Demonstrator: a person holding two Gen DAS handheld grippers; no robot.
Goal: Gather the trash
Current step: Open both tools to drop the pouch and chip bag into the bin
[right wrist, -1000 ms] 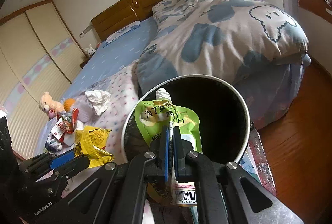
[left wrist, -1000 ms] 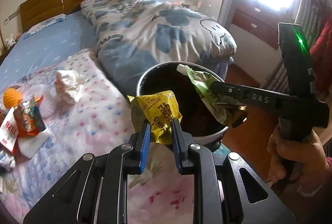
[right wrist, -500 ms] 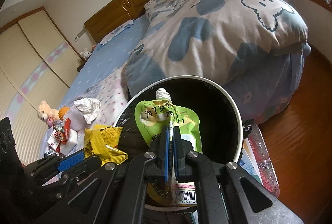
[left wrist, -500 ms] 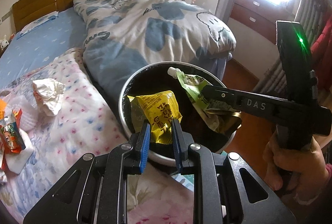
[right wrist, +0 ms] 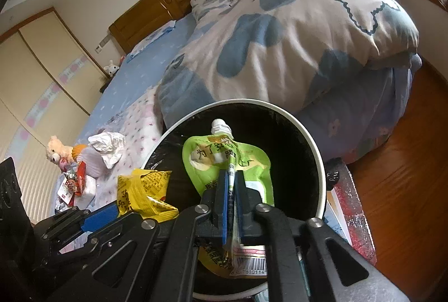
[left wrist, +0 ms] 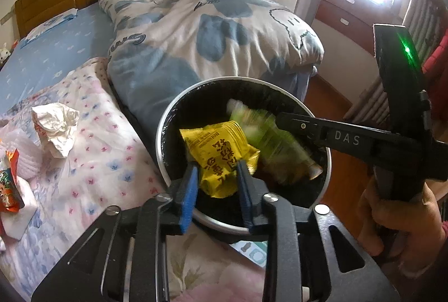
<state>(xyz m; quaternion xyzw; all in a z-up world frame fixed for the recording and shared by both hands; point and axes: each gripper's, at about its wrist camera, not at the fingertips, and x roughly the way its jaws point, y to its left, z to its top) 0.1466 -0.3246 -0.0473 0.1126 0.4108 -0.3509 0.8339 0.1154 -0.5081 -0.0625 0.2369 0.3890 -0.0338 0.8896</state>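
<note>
Two handheld grippers hover over a black bin beside the bed. The left gripper has just been opening its jaws, a yellow packet between them. The right gripper has just been opening slightly too, a green pouch between its jaws above the bin.

"DAS" stands in pale letters on the right gripper arm, right of the left jaws. The green pouch between the right jaws shows barcode digits "510114". The yellow packet carries Chinese characters, too distorted to read.
</note>
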